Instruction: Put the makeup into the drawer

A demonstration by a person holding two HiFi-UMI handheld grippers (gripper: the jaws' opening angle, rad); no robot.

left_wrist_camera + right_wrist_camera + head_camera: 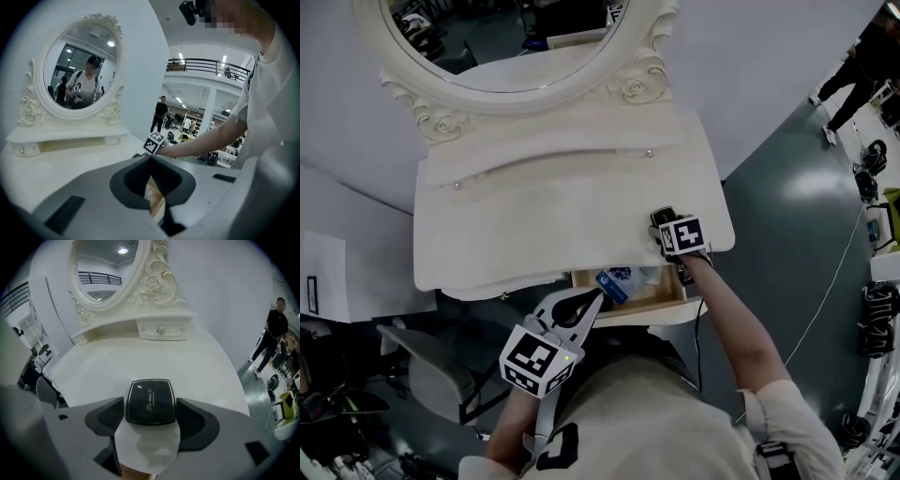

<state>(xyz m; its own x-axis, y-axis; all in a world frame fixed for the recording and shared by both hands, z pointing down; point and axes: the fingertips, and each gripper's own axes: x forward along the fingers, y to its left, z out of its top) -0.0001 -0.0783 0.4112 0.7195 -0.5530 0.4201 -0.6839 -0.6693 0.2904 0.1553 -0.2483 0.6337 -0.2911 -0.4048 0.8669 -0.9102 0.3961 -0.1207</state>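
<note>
Closed tip to tip and holding nothing, the jaws of the left gripper (598, 298) pointed a little downward at the front edge of the dressing table (534, 234). The hand kept it low, close to the person's body, and its marker cube (539, 361) faced up. Just past its tip was the open drawer (661, 300), a shallow box of pale wood under the white top. A blue and white packet (617, 281) lay inside it.

Farther right, the bare forearm (741, 328) reached over the drawer, and the right gripper (150, 405) tilted steeply down onto the tabletop. Its jaws were spread wide. The makeup, a black compact (151, 394), lay flat on the table between them, near the right front corner. The pads stood just beside its sides without pressing. The compact was a rounded square with a glossy lid and pale script. The table was smooth and cream, and behind it stood an oval mirror (105, 268) in a frame with carved roses.
</note>
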